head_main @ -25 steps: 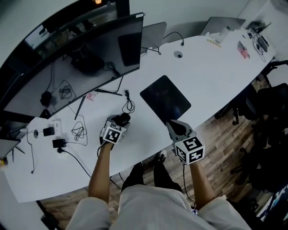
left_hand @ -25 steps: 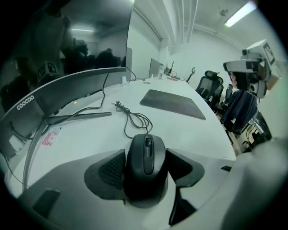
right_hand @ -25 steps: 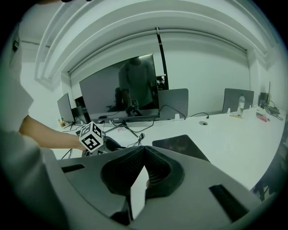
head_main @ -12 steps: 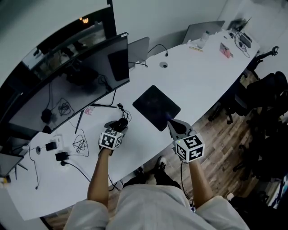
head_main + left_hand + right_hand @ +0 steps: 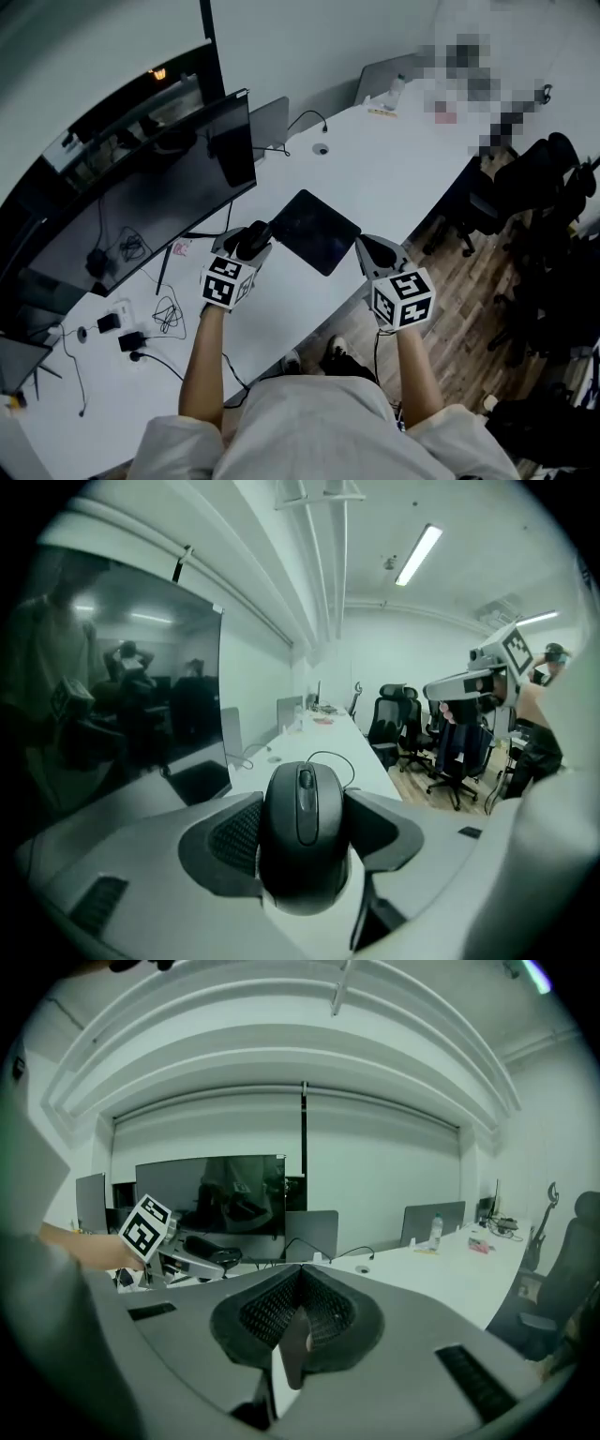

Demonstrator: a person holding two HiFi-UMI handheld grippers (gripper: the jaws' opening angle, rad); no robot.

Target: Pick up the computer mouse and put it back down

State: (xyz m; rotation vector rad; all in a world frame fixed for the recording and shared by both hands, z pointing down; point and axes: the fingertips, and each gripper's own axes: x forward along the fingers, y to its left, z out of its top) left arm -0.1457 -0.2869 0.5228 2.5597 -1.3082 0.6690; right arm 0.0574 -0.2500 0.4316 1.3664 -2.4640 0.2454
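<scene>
A black corded computer mouse (image 5: 254, 238) is lifted off the white desk (image 5: 375, 169), near the left edge of the black mouse pad (image 5: 314, 232). My left gripper (image 5: 246, 246) has just been closing on it, and its pads now press on the mouse's two sides. In the left gripper view the mouse (image 5: 302, 827) fills the space between the jaws of the left gripper (image 5: 302, 810), wheel upward, cord curling ahead. My right gripper (image 5: 375, 251) hovers to the right of the pad; the right gripper view shows that gripper (image 5: 298, 1312) shut with nothing in it.
A wide dark monitor (image 5: 141, 202) stands at the left. Loose cables and adapters (image 5: 167, 309) lie on the desk by it. A closed laptop (image 5: 269, 122) sits behind. Office chairs (image 5: 534, 187) stand on the wooden floor at the right.
Both grippers have risen. The left one has carried the mouse up off the desk to beside the pad. The head view has tilted, so the desk sits further away.
</scene>
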